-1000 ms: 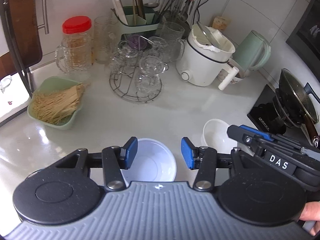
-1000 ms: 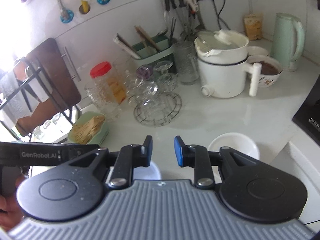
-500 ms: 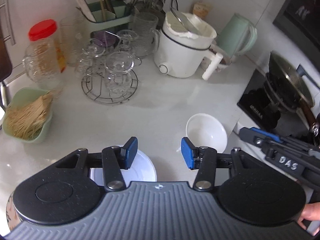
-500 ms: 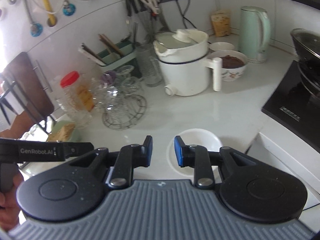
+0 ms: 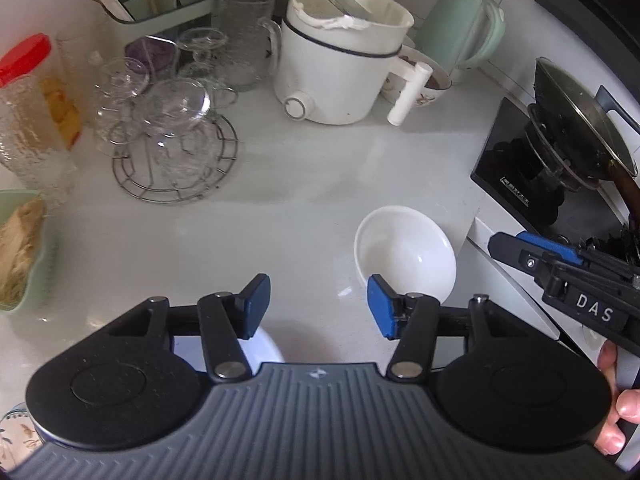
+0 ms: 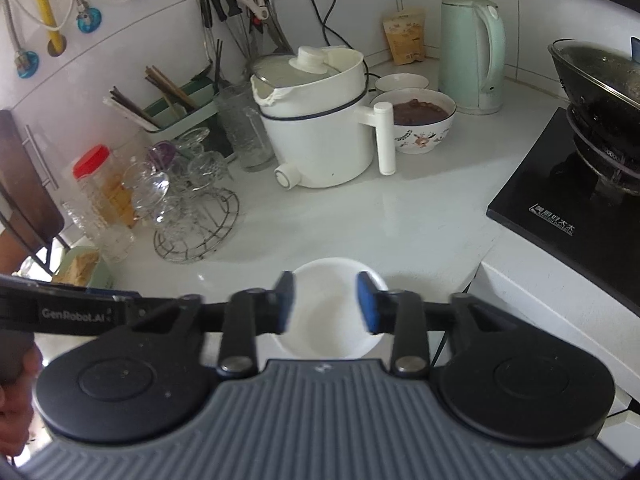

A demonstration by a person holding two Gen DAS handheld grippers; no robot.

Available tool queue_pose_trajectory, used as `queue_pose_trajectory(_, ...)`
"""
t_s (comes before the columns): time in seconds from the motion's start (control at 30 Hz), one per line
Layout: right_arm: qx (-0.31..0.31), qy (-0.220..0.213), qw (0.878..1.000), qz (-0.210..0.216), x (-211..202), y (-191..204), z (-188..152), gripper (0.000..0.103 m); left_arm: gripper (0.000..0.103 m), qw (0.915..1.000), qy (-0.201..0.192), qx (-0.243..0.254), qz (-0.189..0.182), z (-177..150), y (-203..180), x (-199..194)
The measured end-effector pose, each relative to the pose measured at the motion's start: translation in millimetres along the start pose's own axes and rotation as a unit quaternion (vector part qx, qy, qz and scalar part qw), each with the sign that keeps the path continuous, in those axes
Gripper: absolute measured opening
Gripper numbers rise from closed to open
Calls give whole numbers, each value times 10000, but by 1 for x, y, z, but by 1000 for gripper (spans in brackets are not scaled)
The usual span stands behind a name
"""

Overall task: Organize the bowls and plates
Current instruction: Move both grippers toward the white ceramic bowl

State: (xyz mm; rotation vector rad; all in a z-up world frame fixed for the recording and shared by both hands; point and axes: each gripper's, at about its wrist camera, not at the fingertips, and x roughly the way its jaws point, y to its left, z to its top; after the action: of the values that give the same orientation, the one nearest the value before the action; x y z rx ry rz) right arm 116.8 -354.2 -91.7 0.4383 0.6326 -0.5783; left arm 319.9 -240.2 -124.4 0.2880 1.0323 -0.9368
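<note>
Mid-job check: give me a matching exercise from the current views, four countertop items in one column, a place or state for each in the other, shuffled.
Items
1. white bowl
2. kettle
3. patterned bowl
4. jar

Descriptions
A. red lid
B. holds dark food
C. empty, between the open right gripper fingers
D. pale green, against the tiled wall

Pairs: 1-C, 2-D, 3-B, 4-A
</note>
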Motion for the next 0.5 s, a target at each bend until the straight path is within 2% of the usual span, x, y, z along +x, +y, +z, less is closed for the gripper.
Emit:
queue_pose_trajectory(0.23,25,85,10000,-20,19,-16,5,49,65,9996,191,-168,-120,4,-5,29)
queue_pose_trajectory(0.5,316,477,9984,17,48,-42,5,48,65,9986,358,-336,-194,7,-10,61)
